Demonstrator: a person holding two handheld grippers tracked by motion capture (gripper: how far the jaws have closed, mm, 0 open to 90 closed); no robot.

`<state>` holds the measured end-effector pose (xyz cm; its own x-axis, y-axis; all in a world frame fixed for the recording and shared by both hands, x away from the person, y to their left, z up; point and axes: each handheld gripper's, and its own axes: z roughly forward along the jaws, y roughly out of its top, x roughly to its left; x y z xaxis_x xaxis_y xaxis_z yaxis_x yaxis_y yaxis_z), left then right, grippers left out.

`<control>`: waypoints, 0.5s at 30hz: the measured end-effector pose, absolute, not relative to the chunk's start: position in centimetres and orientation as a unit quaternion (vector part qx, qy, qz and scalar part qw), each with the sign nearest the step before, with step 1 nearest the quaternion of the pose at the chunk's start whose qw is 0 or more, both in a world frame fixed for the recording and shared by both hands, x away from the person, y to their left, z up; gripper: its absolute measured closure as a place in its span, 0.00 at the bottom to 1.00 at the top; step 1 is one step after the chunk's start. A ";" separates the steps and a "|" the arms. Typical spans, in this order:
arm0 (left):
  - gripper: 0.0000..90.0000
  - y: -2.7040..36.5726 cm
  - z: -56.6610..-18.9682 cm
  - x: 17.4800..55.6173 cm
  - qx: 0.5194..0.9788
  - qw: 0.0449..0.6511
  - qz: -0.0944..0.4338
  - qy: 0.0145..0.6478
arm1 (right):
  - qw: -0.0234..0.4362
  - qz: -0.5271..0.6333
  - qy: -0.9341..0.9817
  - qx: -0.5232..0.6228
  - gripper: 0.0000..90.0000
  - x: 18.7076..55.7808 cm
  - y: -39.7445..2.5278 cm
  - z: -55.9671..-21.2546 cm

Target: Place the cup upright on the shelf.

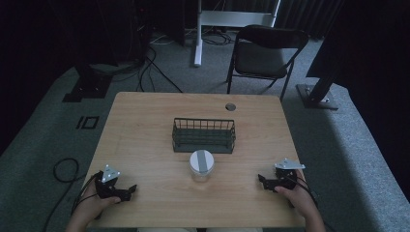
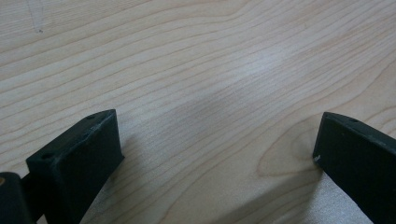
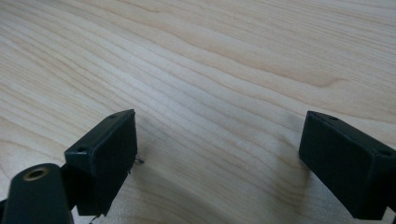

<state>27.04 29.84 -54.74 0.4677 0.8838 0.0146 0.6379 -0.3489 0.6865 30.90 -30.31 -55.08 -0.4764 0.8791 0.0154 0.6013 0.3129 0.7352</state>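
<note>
Here, your left gripper (image 2: pixel 217 154) has its 2 black jaws spread wide, and between them is nothing but bare wood of the table (image 2: pixel 201 70). Your right gripper (image 3: pixel 219 149) is the same: its 2 jaws stand far apart and hold nothing, with light wood grain running between them.

In the high view, the left gripper (image 1: pixel 126 191) lies low at the near left corner of the table (image 1: pixel 145 140), held in your left hand (image 1: pixel 92 205), with its jaws pointing toward the middle. The right gripper (image 1: pixel 263 181) lies at the near right side in your right hand (image 1: pixel 300 195), and its jaws also point inward. Both are close to the tabletop, but I cannot tell if they touch it.

Between the 2 grippers, well apart from each, stands 1 clear jar (image 1: pixel 201 165) with a grey lid, upright, near the center of the table. Just behind it, on the far side, stands a dark wire basket (image 1: pixel 204 136); whether jar and basket touch I cannot tell.

Beyond the table is a dark folding chair (image 1: pixel 263 53) on the grey carpet (image 1: pixel 348 145), and some cables (image 1: pixel 65 169) lie on the floor at the left.
</note>
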 end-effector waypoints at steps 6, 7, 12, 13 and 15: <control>0.01 29.9 -54.7 27.0 0.798 0.312 0.196 0.477 | 0.199 0.354 0.787 0.464 0.13 30.7 -30.1 -55.0; 0.01 29.9 -54.7 27.0 0.798 0.312 0.196 0.477 | 0.199 0.357 0.787 0.461 0.13 30.7 -30.0 -54.8; 0.01 29.9 -54.7 27.0 0.798 0.312 0.196 0.477 | 0.204 0.362 0.788 0.454 0.13 30.7 -29.6 -54.4; 0.01 29.9 -54.7 27.0 0.798 0.313 0.196 0.477 | 0.204 0.364 0.788 0.453 0.13 30.7 -29.5 -54.3; 0.01 29.8 -54.7 27.0 0.798 0.313 0.196 0.477 | 0.205 0.364 0.789 0.450 0.13 30.8 -29.3 -54.2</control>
<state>27.04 29.85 -54.74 0.4680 0.8836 0.0149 0.6379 -0.3495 0.6862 30.77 -29.34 -54.20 -0.5121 0.8589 0.0048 0.5608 0.3301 0.7593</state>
